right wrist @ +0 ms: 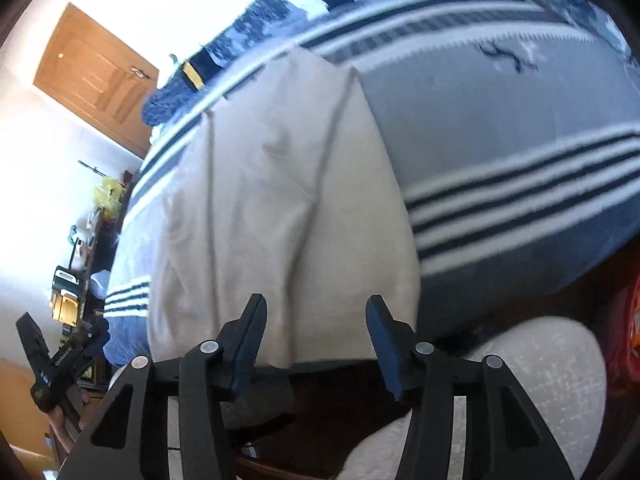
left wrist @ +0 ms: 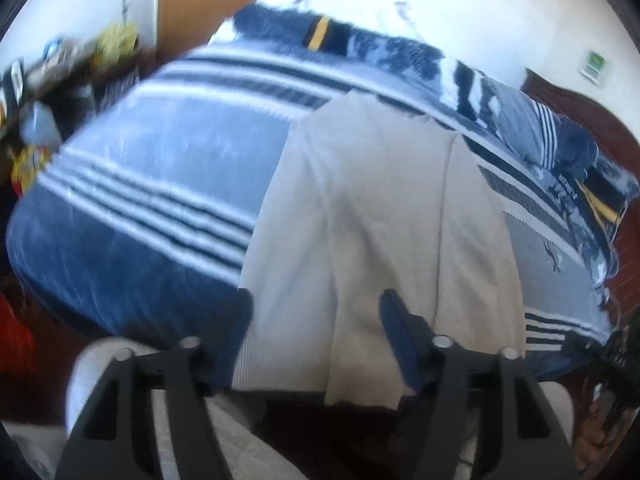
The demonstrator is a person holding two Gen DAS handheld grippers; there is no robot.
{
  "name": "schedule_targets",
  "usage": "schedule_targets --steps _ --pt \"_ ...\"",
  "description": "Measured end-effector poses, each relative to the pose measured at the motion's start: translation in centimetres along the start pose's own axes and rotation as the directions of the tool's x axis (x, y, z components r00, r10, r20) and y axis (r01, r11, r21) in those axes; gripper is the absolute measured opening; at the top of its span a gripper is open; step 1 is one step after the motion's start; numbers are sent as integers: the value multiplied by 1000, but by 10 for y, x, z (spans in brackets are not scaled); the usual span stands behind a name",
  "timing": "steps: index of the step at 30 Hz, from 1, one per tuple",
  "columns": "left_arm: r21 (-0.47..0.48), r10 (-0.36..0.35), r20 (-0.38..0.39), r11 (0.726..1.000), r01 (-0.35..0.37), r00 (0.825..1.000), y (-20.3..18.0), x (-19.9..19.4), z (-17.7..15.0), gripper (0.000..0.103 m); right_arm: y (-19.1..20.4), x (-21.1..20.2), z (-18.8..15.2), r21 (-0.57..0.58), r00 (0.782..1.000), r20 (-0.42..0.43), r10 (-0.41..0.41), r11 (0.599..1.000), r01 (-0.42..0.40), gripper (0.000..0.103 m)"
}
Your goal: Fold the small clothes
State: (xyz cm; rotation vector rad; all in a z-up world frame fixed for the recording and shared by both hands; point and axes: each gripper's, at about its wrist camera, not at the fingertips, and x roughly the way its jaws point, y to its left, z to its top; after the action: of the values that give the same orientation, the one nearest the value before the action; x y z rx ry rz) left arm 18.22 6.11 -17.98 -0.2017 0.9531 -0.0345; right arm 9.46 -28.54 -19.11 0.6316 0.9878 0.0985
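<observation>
A beige garment point(left wrist: 360, 200) point(right wrist: 280, 200) lies flat and lengthwise on the bed's blue-and-white striped blanket point(left wrist: 140, 168) point(right wrist: 500, 128). Its near end hangs over the bed's front edge, and a long crease runs down its middle. My left gripper point(left wrist: 316, 300) is open above that near end, with cloth in view between the fingers but not pinched. My right gripper point(right wrist: 316, 302) is also open over the garment's near edge and holds nothing. In the right wrist view the black body of the left gripper point(right wrist: 52, 360) shows at lower left, in a hand.
The person's knees in light trousers point(left wrist: 100, 368) point(right wrist: 540, 380) are under the grippers at the bed's edge. A wooden door point(right wrist: 92, 76), a cluttered shelf point(left wrist: 40, 80), a striped pillow point(left wrist: 540, 132) by the dark headboard point(left wrist: 580, 108), and a red object point(right wrist: 628, 340) surround the bed.
</observation>
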Motion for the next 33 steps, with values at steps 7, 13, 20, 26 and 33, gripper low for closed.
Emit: schedule_targets --steps 7,13,20,26,33 --pt "37 -44 -14 998 45 999 -19 -2 13 67 22 2 13 -45 1000 17 13 999 -12 65" --pt "56 30 -65 998 -26 997 -13 30 5 69 9 20 20 -38 1000 -14 -15 999 14 66" --pt "-12 95 -189 995 -99 977 33 77 -13 69 -42 63 13 44 995 -85 -44 998 48 66" --pt "-59 -24 -97 998 19 995 21 44 27 69 -23 43 22 11 999 -41 31 999 -31 66" --pt "34 -74 -65 996 77 995 -26 62 133 72 27 24 106 -102 990 -5 141 985 -141 66"
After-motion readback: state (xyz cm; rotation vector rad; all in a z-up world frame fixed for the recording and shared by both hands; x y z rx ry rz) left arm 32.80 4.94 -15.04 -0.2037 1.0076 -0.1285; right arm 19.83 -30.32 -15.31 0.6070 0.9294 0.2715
